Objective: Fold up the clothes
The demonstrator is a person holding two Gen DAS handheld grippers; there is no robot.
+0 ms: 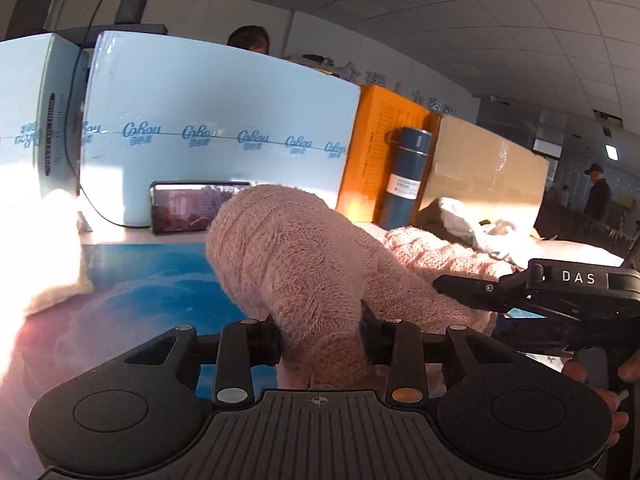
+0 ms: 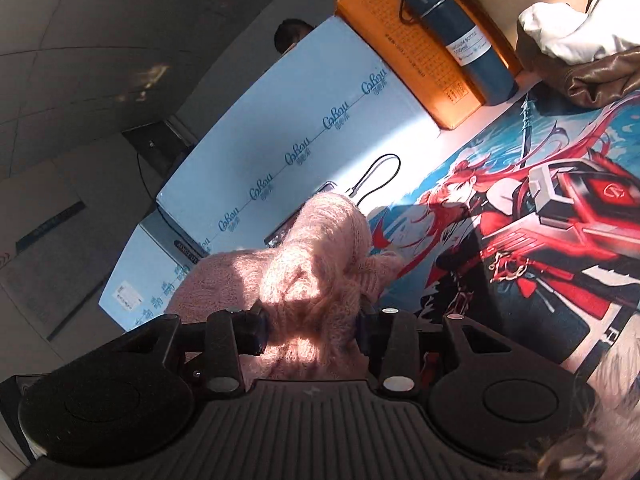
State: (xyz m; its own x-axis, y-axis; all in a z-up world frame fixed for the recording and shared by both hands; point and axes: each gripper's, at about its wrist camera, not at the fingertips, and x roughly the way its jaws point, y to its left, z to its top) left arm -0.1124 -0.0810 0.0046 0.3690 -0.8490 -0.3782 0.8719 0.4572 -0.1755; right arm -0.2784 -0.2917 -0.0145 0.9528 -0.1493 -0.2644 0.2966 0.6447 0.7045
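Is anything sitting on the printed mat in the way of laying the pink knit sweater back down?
Nothing visible does. Both claws, left claw and right claw, already grip the fuzzy pink knit sweater, and the printed mat ahead lies bare. The blue flask stands beyond its far edge.

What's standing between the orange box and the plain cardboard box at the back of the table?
A dark blue flask stands upright between the orange box and the cardboard box, seen best in the left wrist view.
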